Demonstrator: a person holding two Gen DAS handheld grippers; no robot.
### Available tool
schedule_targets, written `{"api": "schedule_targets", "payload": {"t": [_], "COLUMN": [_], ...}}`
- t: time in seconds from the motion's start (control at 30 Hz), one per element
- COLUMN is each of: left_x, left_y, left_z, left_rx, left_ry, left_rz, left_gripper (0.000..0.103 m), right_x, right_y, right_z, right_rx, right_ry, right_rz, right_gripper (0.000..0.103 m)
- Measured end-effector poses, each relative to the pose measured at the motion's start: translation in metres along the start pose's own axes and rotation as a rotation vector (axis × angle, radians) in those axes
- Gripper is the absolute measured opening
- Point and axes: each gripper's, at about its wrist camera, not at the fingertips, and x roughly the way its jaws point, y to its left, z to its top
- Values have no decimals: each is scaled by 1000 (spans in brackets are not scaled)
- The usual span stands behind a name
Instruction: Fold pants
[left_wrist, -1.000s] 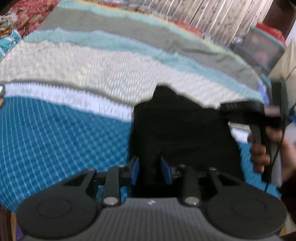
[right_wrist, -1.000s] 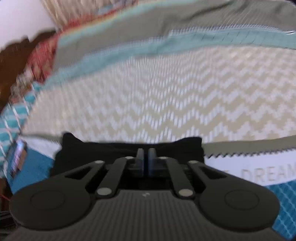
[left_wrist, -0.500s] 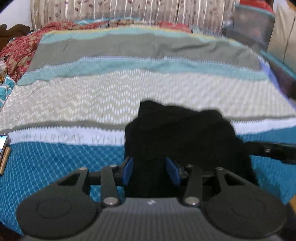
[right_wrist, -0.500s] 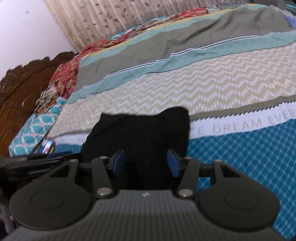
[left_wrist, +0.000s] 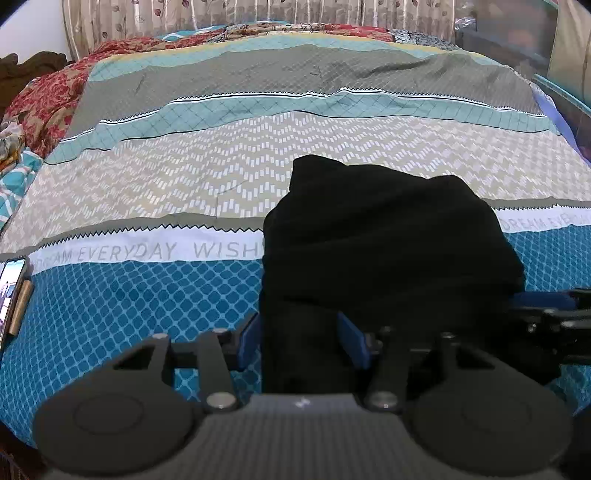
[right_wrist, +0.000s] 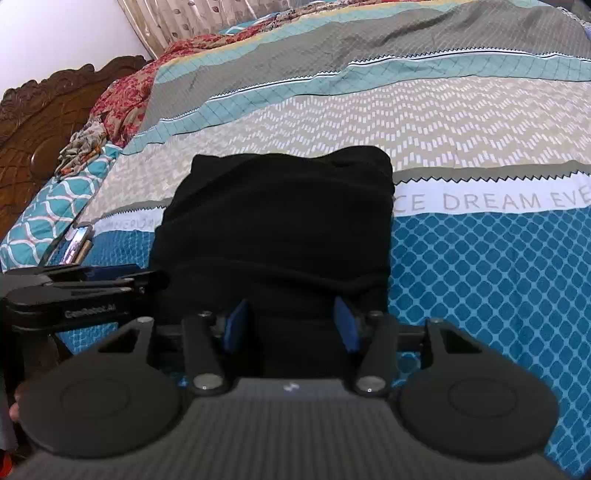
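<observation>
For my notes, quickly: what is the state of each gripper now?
Left gripper: jaws opening, black pants between the pads, not gripped.
Right gripper: open, pants between the pads, not gripped.

Pants folded in a bundle on the bed, lying across the lettered band of the bedcover, near the front edge. Left gripper at the bundle's near left corner and right gripper at its near right corner, cloth between the fingers of each, the left jaws opening and the pads of both standing clear of the cloth. Phone far off to the left of the pants on the bed, crumpled cloth behind it toward the headboard, curtain beyond the bed's far edge.
</observation>
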Motion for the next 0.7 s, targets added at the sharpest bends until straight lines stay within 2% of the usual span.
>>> {"api": "schedule_targets", "payload": {"t": [0.3, 0.4, 0.43, 0.57, 0.7], "left_x": [1, 1, 1, 3, 4], "left_y": [6, 8, 8, 11, 15], "left_z": [-1, -2, -2, -3, -3], "left_rx": [-16, -24, -26, -35, -54], "left_ry": [0, -2, -3, -4, 1], "left_rz": [3, 6, 6, 21, 6], "left_gripper": [59, 64, 65, 79, 83], "right_x": [-21, -28, -30, -27, -21], "right_y": [-11, -21, -24, -36, -40], "right_z": [1, 1, 1, -3, -7], "right_rx": [83, 127, 138, 184, 201], "right_ry": [-73, -95, -97, -61, -19], "right_rz": [33, 33, 34, 54, 53], "right_gripper": [68, 80, 81, 85, 85]}}
